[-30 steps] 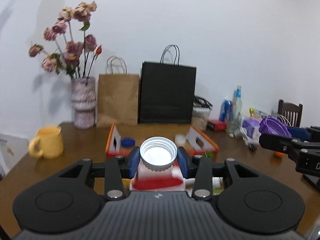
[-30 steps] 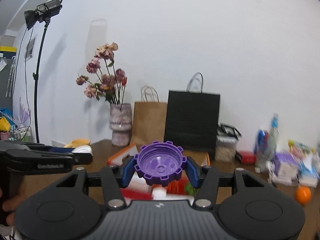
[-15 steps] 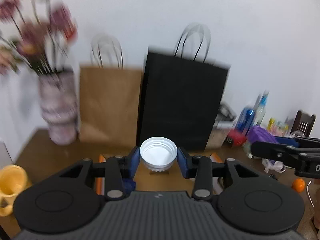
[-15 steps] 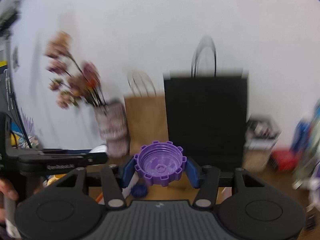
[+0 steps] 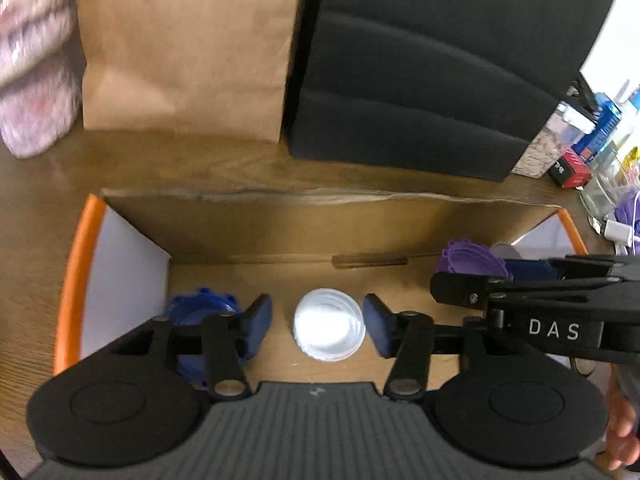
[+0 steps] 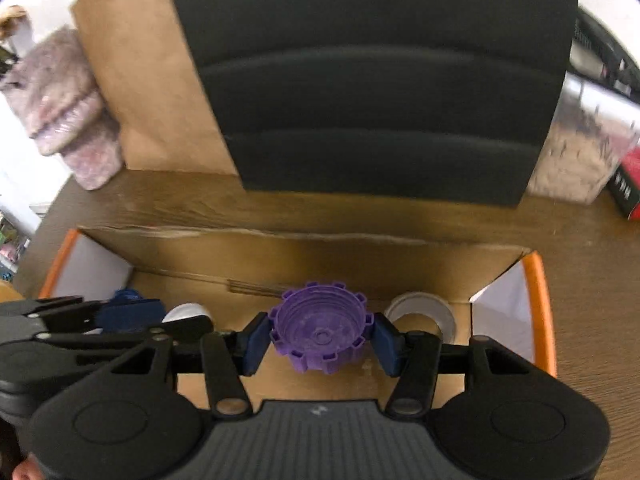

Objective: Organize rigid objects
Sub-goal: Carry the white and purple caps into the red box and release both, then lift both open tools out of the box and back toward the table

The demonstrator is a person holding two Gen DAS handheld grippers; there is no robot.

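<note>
hovering over the open cardboard box [image 5: 280, 224], the left gripper [image 5: 318, 322] has just been opening its jaws; the white cap [image 5: 329, 330] lies between the blue pads [image 5: 258, 326] with a gap on each side, so nothing grips it, and it sits on or just above the box floor, which of the two i cannot tell. a blue cap [image 5: 200, 312] lies by the box's left wall. the right gripper [image 6: 320, 340] is closed on the purple cap [image 6: 320, 334], both pads pressing its toothed rim, held over the box floor. a grey ring-shaped cap [image 6: 420, 312] lies just behind it to the right. beyond the box on the wooden table [image 6: 580, 280] stand a brown paper bag [image 5: 188, 48], a black bag [image 6: 372, 80] and a mottled vase [image 5: 32, 60]
</note>
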